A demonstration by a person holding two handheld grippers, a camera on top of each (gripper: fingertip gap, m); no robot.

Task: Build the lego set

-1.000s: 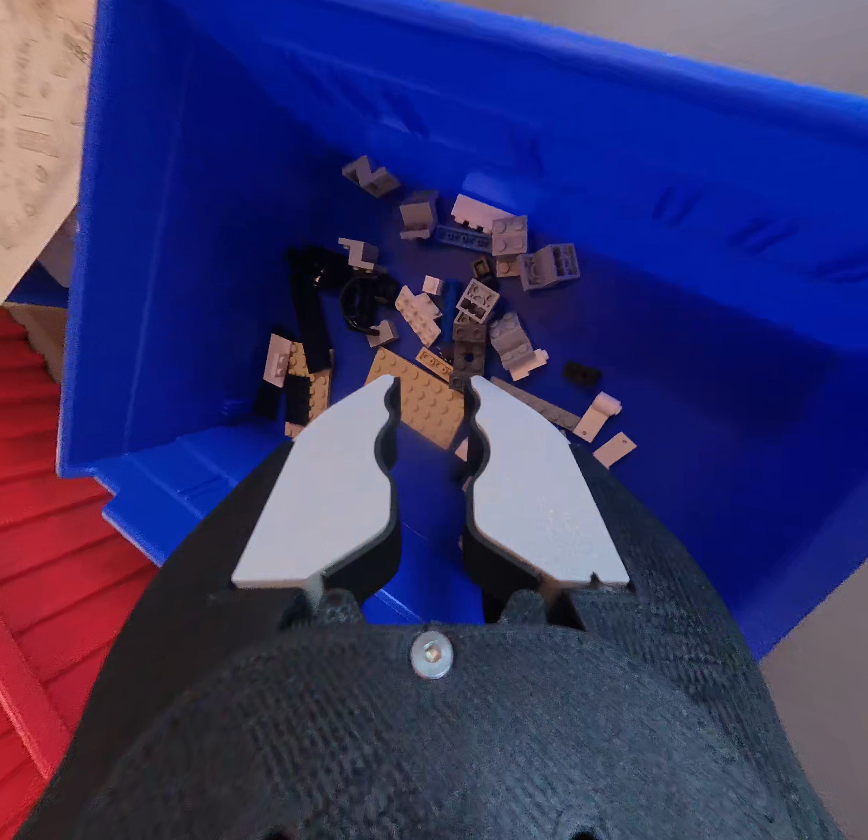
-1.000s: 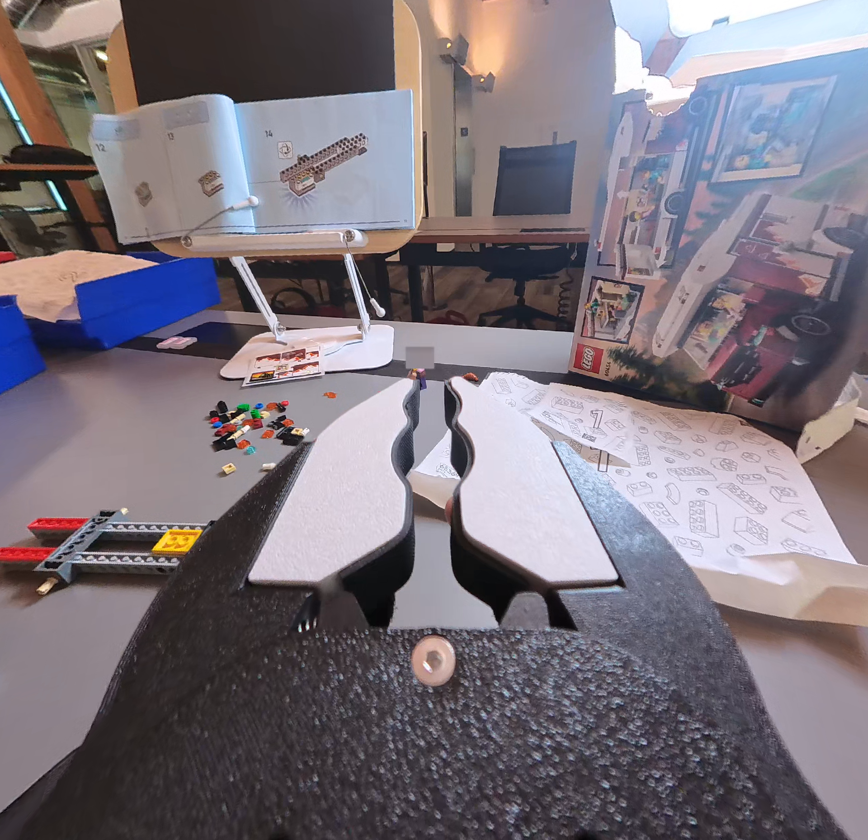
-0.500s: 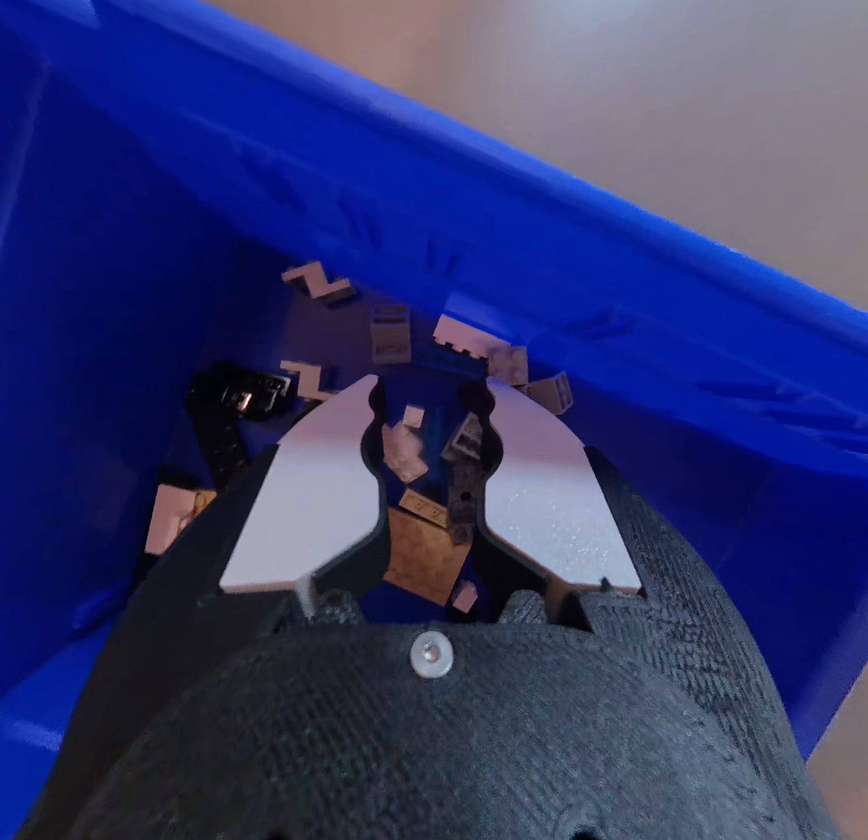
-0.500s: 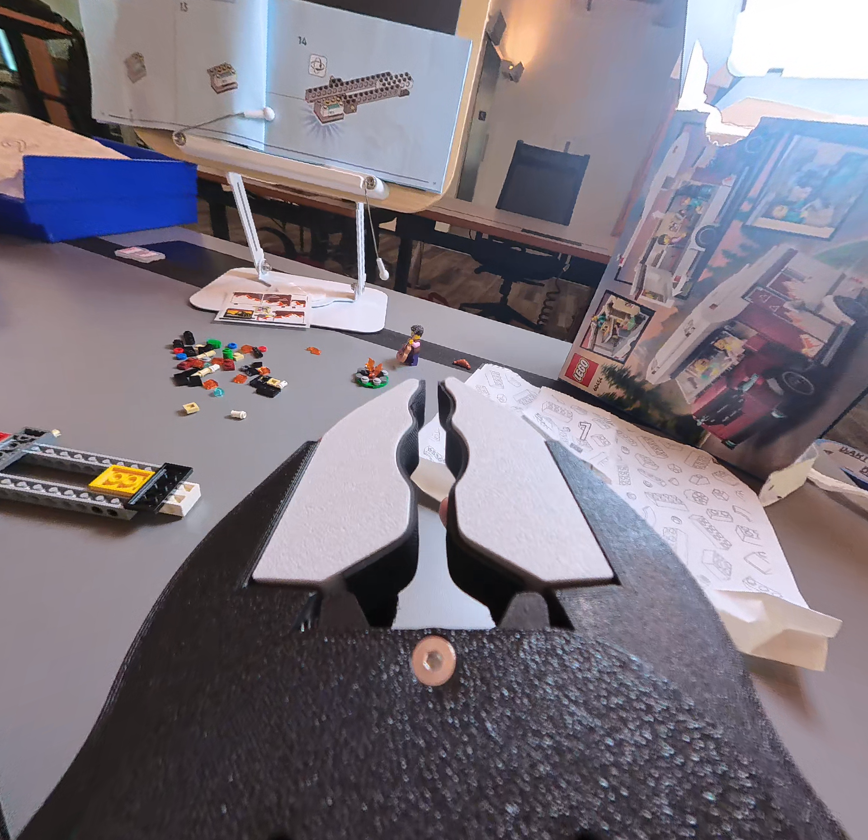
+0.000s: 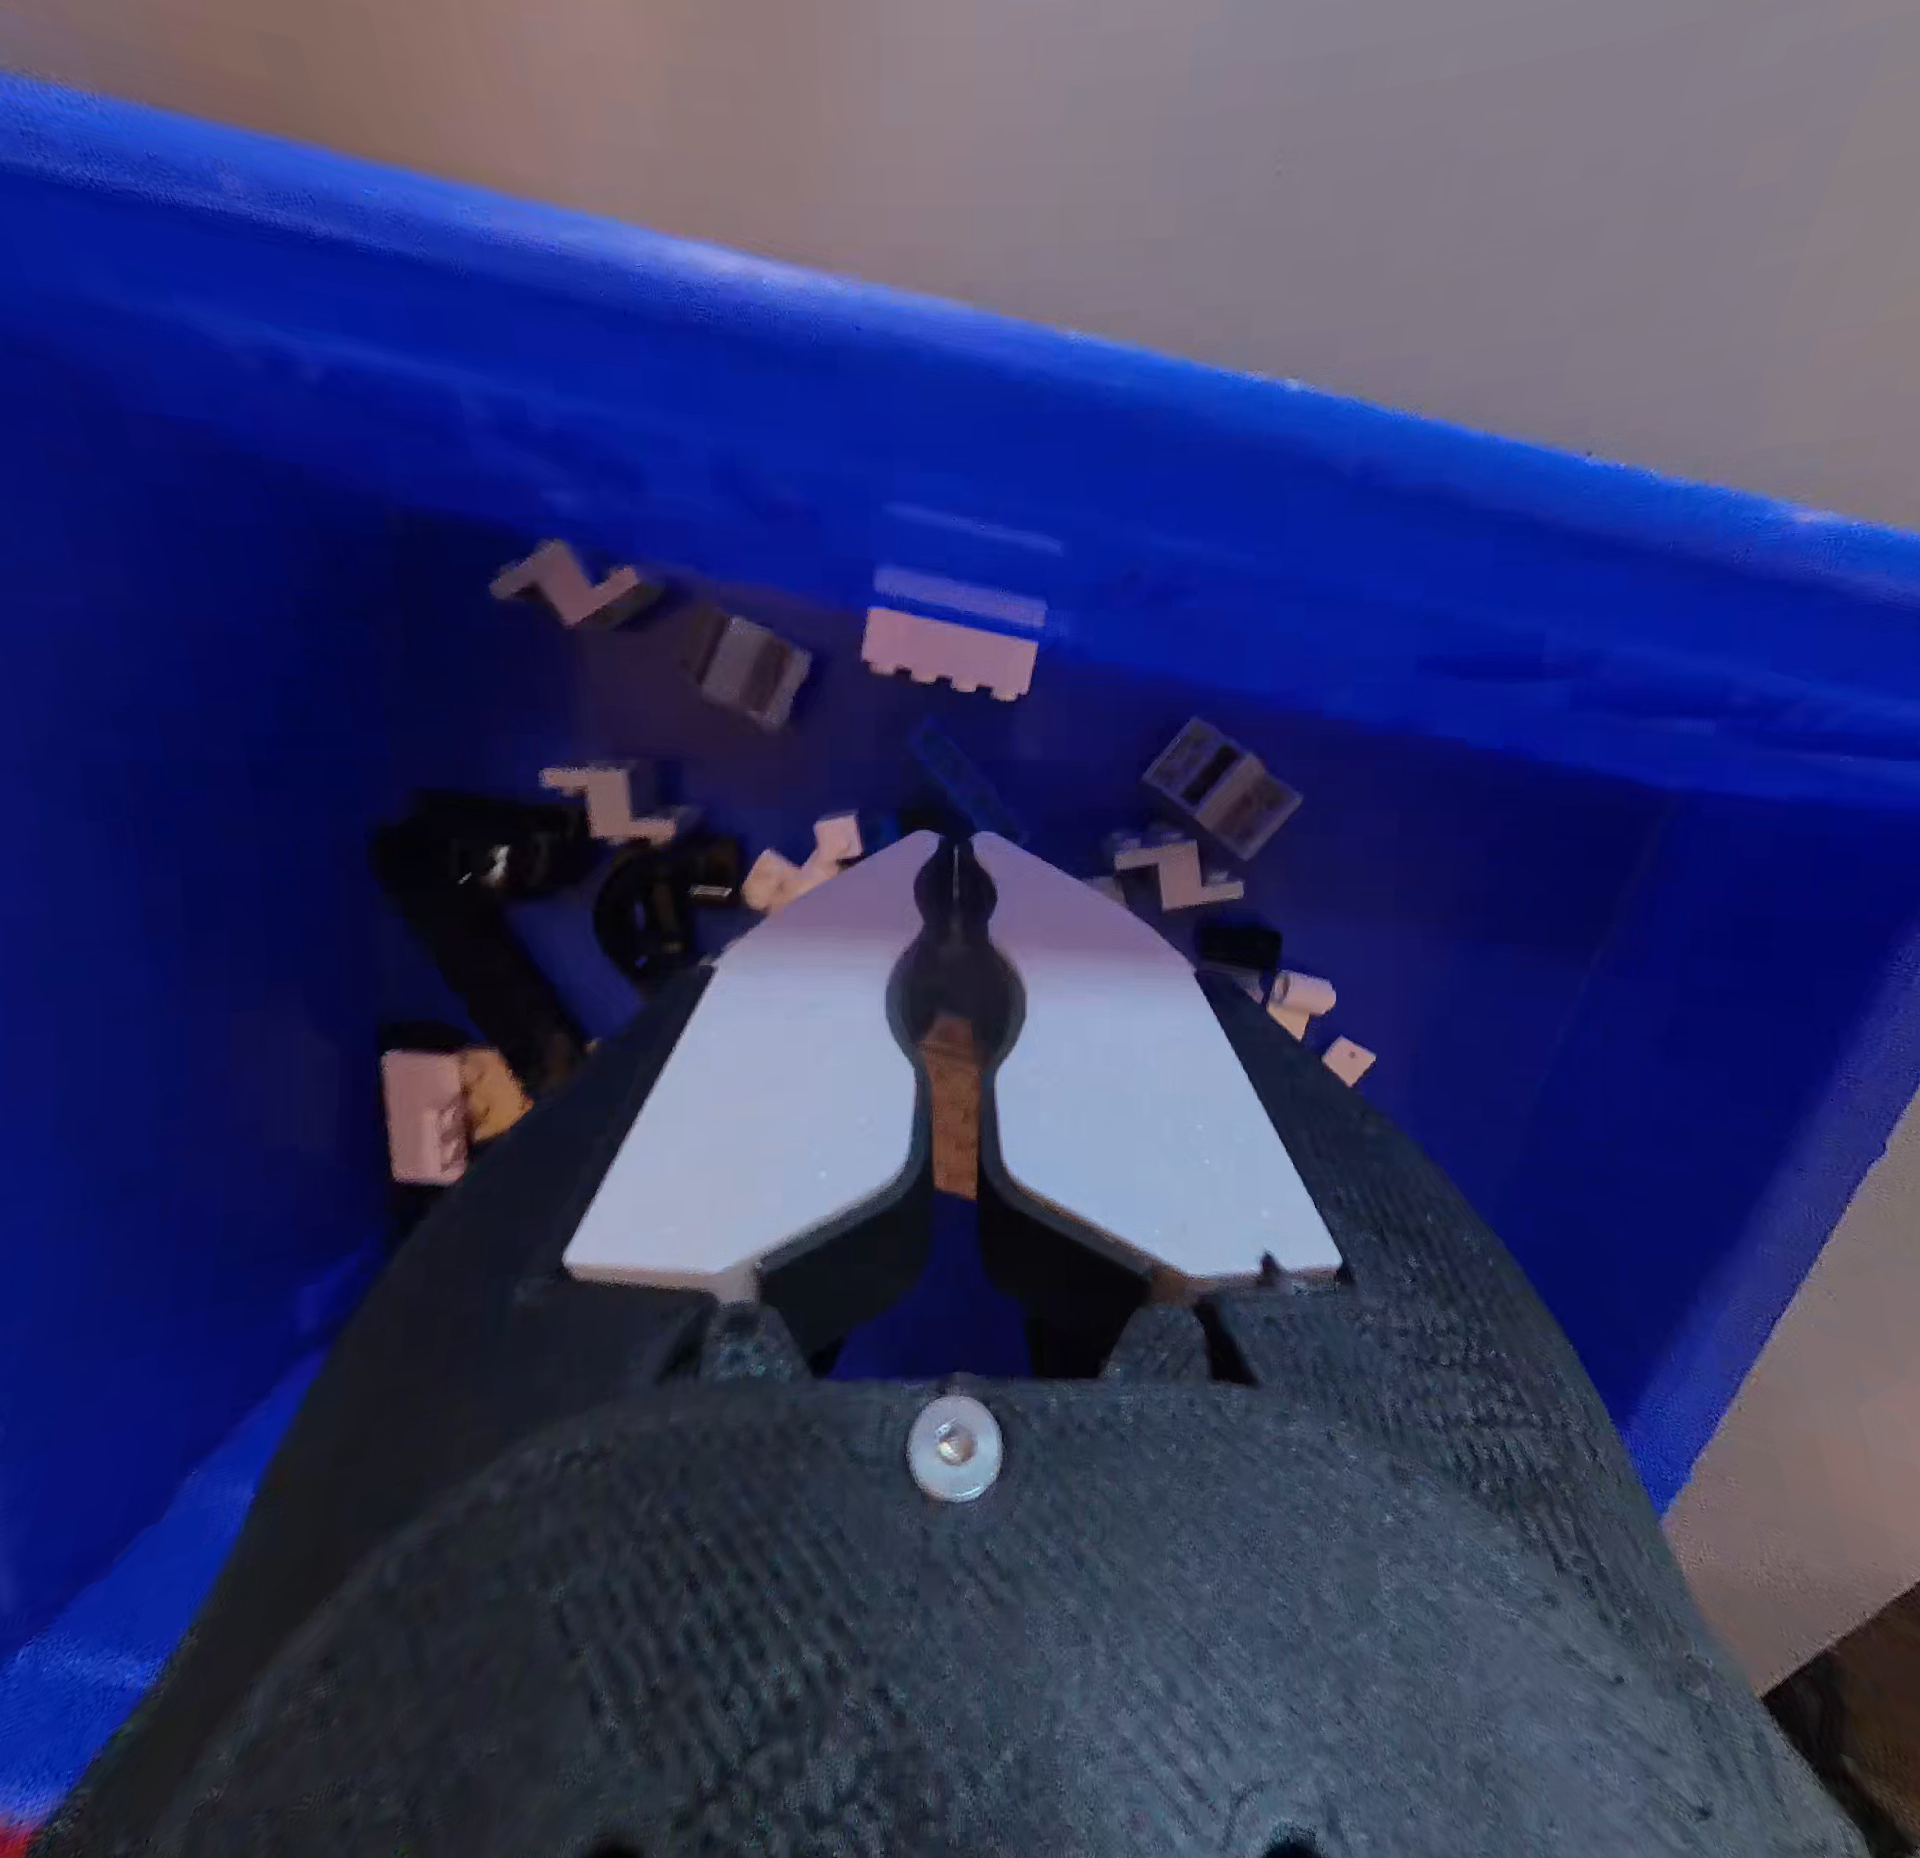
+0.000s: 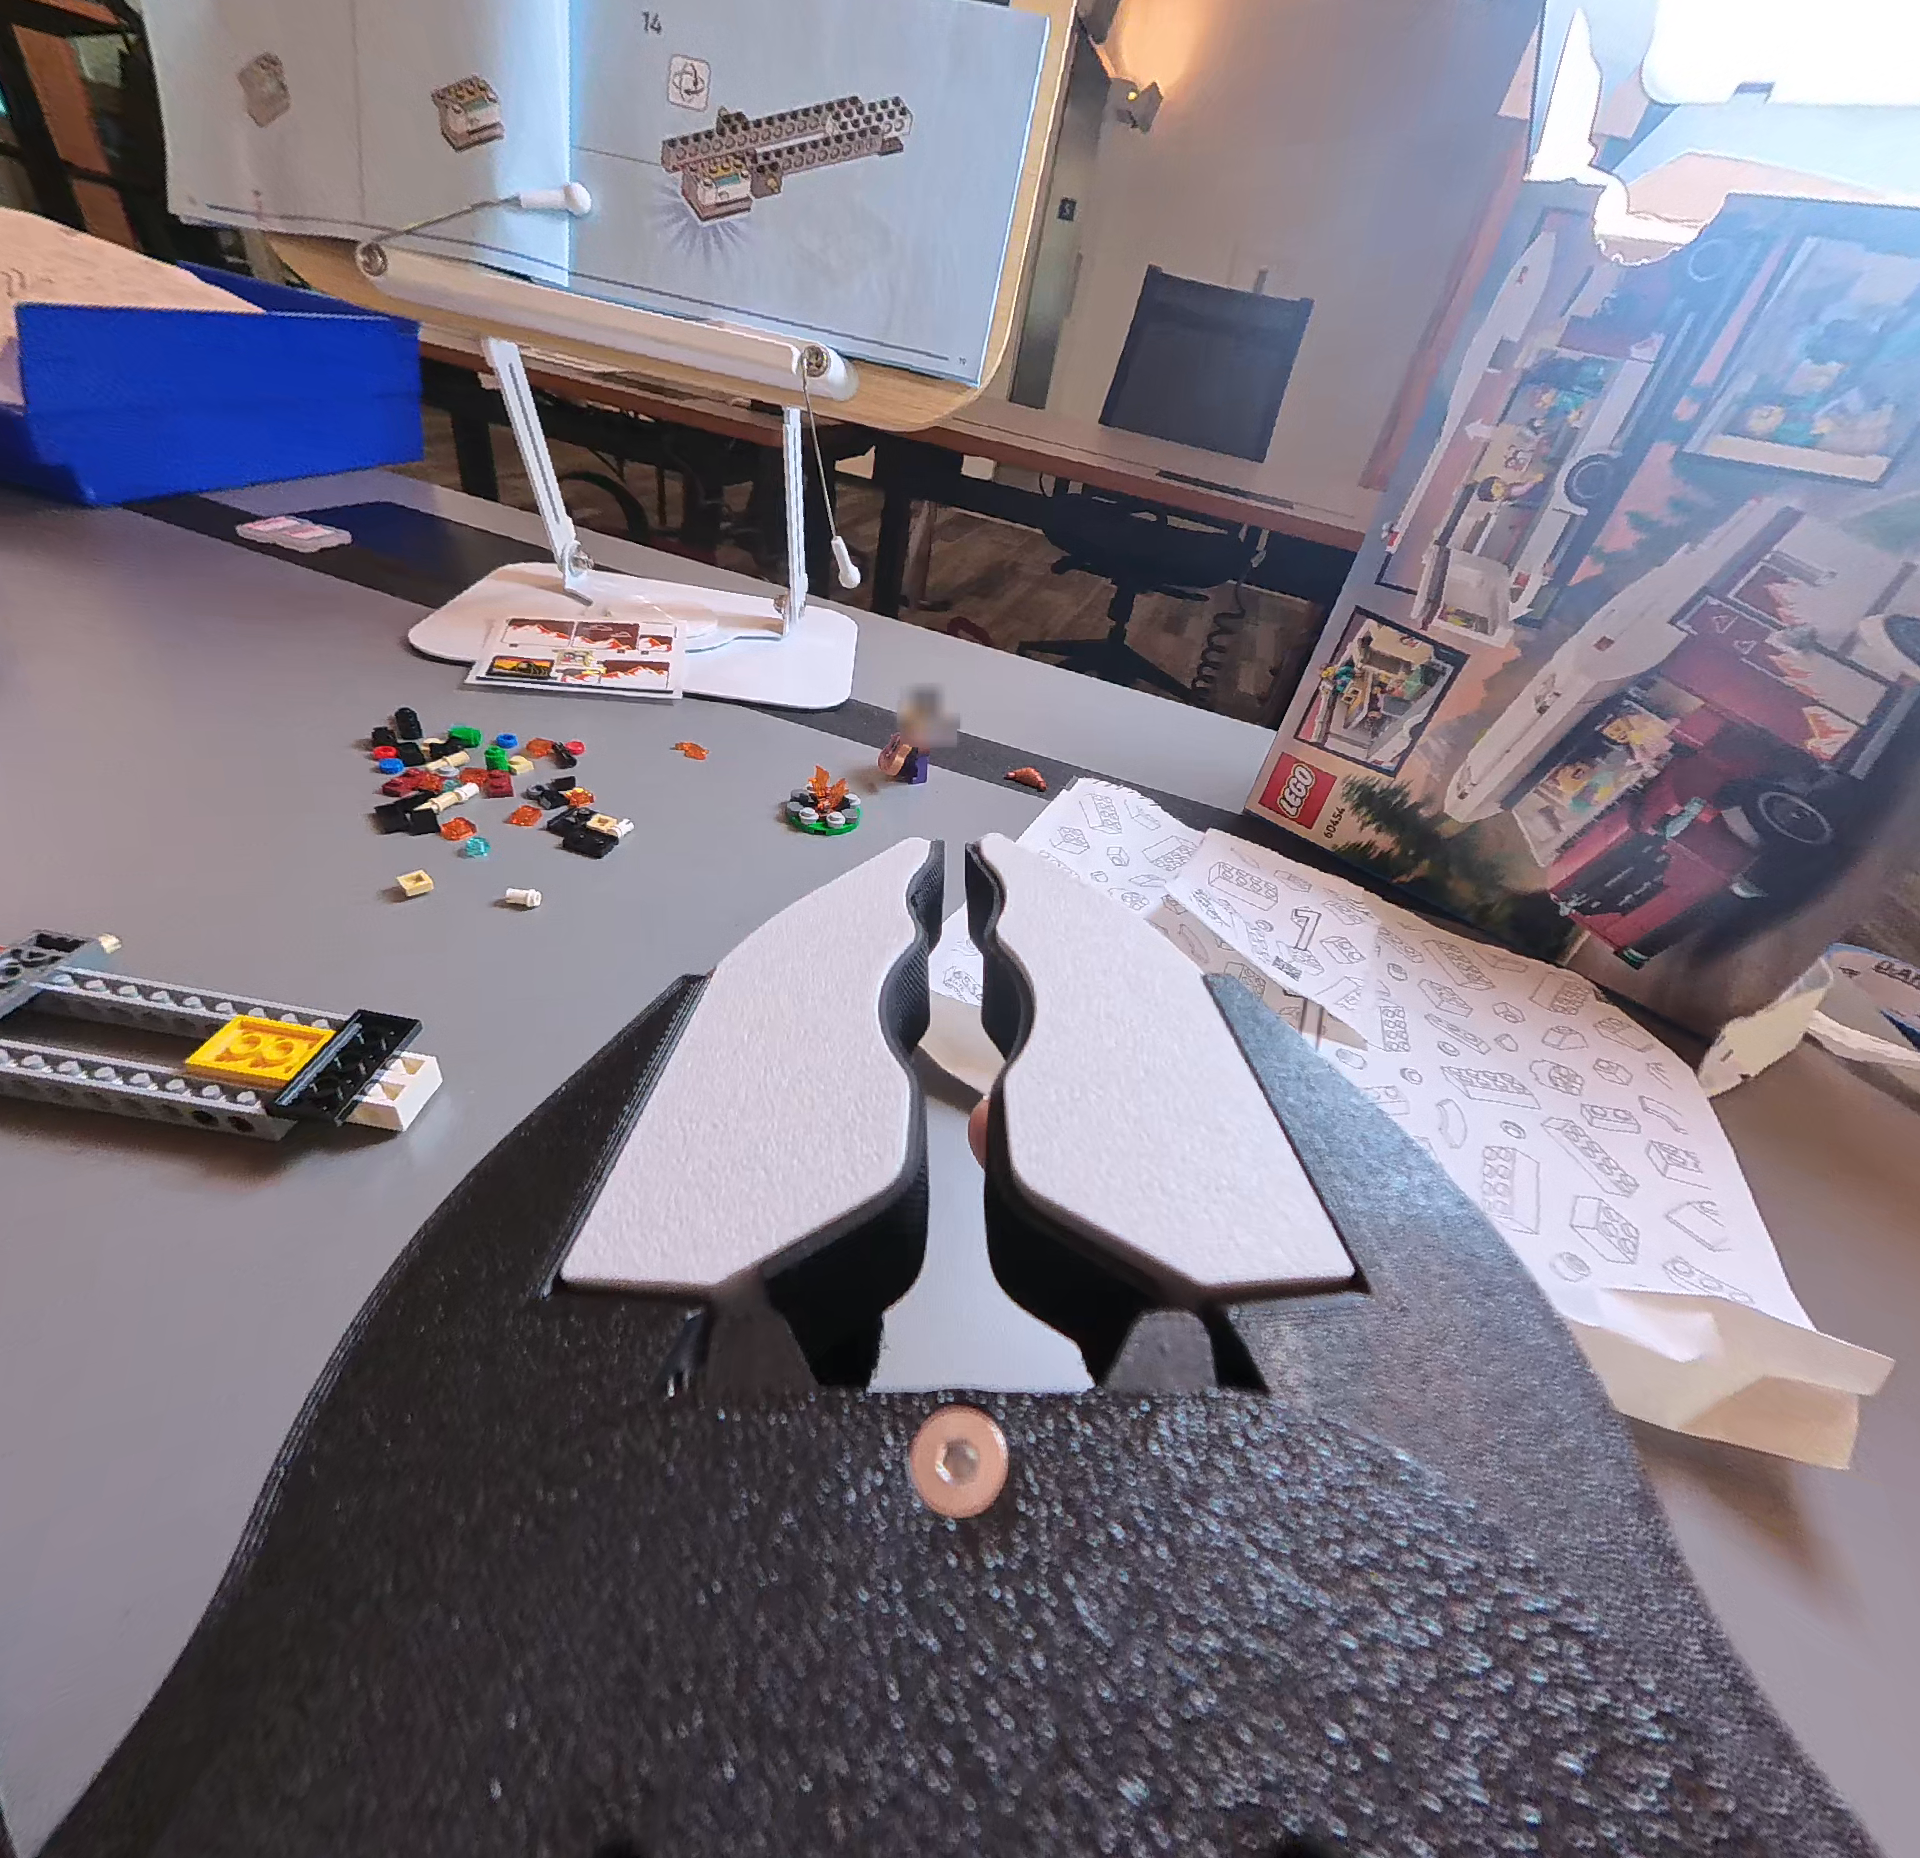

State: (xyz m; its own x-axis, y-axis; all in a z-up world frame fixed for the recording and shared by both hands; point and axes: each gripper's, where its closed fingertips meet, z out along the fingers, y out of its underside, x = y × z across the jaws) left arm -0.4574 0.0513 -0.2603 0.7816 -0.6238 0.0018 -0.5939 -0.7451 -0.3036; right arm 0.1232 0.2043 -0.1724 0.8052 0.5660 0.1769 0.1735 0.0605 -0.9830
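My left gripper (image 5: 952, 852) is deep inside a blue bin (image 5: 1143, 478). Its fingertips are closed on the near end of a small blue plate (image 5: 961, 785), which sticks out beyond them. Loose grey, white and black Lego pieces (image 5: 951, 650) lie around it on the bin floor. A tan plate (image 5: 951, 1102) shows between the fingers, lower down. My right gripper (image 6: 956, 858) hovers over the grey table (image 6: 260, 1341), shut and empty. The partly built grey frame with a yellow brick (image 6: 255, 1050) lies to its left.
An instruction booklet on a white stand (image 6: 623, 146) stands at the back. A pile of small coloured pieces (image 6: 478, 785), a campfire build (image 6: 824, 806) and a minifigure (image 6: 914, 759) lie ahead. Printed paper bags (image 6: 1455, 1081) and the set box (image 6: 1662, 561) are on the right. A second blue bin (image 6: 208, 395) is at the far left. My right fingertips sit around 60 cm from my left ones.
My left gripper has gone down into the bin and closed from open onto the blue plate. My right gripper stayed shut and moved forward and left over the table.
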